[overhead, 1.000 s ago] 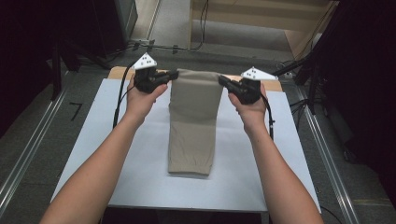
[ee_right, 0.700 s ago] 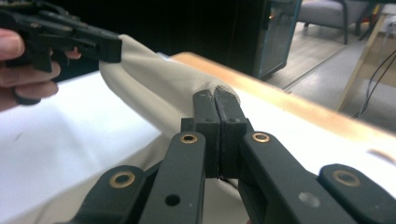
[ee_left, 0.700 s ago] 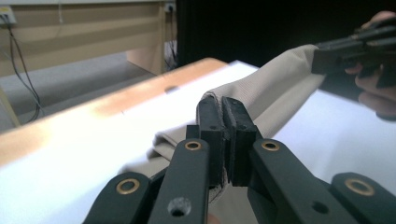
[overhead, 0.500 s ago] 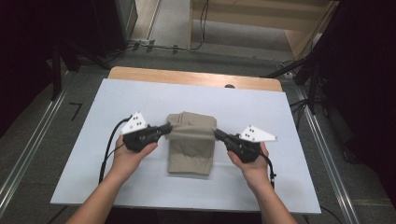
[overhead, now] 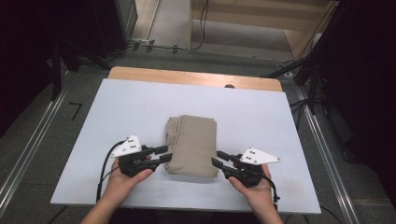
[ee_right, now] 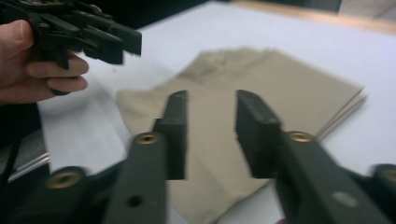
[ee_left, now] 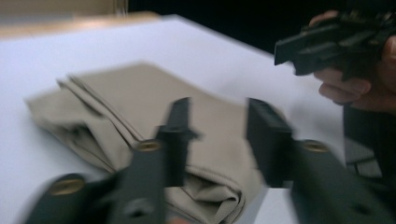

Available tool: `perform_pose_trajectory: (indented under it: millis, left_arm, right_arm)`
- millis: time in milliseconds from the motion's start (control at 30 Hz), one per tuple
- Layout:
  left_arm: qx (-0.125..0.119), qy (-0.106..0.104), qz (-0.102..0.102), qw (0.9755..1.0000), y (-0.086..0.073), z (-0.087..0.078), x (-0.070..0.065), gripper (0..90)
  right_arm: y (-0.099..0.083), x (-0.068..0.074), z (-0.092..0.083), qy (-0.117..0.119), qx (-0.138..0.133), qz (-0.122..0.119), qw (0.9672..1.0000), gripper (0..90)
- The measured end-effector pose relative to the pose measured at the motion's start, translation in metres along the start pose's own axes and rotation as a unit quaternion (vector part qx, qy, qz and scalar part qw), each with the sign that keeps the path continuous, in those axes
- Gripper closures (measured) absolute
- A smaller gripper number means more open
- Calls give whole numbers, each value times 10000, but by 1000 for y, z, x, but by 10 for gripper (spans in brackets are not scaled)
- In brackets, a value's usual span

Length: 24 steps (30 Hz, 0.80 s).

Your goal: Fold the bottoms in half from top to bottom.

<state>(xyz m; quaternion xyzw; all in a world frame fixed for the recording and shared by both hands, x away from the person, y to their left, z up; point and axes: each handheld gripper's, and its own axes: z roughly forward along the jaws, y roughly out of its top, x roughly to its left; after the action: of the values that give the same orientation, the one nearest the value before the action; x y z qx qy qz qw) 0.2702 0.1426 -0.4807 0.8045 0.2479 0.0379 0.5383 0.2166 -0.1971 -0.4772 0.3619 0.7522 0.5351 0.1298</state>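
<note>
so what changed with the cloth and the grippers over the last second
Both grippers pulled the far end of the beige cloth toward the person, folding it in half over its near part. The left gripper and right gripper have since let go and now sit open at its near corners. The white table and the cloth's near edge stayed put.

I see the table (overhead: 140, 107) topped with a white sheet that covers nearly all of it; a strip of bare wood (overhead: 187, 77) shows along the far edge. A small dark thing (overhead: 229, 86) sits at that edge, too small for me to tell. A folded beige cloth (overhead: 192, 144) lies flat on the white top, near the middle, toward my side.
</note>
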Motion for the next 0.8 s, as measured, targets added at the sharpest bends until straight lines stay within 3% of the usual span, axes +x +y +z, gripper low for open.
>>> perform_pose_trajectory:
  millis: [33, 133, 167, 267, 367, 400, 467, 567, 700, 800]
  left_arm:
    - [192, 31, 15, 9998, -5, 7, -2, 784]
    - [711, 169, 49, 9973, -20, 17, -10, 835]
    - [792, 157, 93, 9967, -24, 17, -12, 842]
    - [979, 211, 355, 9943, -25, 16, -17, 834]
    - [809, 112, 261, 9963, -26, 14, -17, 733]
    - [689, 70, 195, 9974, -26, 11, -16, 673]
    - [424, 190, 154, 9988, -25, 3, -15, 479]
    - [161, 249, 124, 9995, -22, -11, -13, 296]
    - [-169, 91, 118, 9997, -21, -32, -8, 130]
    - [-301, 58, 141, 9994, -23, -46, -3, 75]
  right_arm:
    - [-5, 0, 9, -2, 113, 55, 9999, 728]
    - [-19, 6, 26, -177, 682, -41, 9975, 765]
    - [-25, 9, 28, -187, 890, -55, 9958, 771]
    - [-35, 11, 27, -79, 1043, 42, 9945, 781]
    - [-35, 11, 21, -78, 983, 26, 9951, 710]
    - [-34, 11, 19, -95, 898, 7, 9959, 631]
    - [-32, 12, 13, -143, 703, -15, 9974, 475]
    - [-29, 9, -2, -237, 412, -91, 9988, 290]
    - [-26, -2, -22, -348, 101, -121, 9993, 118]
    - [-26, -13, -35, -371, -66, -7, 9993, 69]
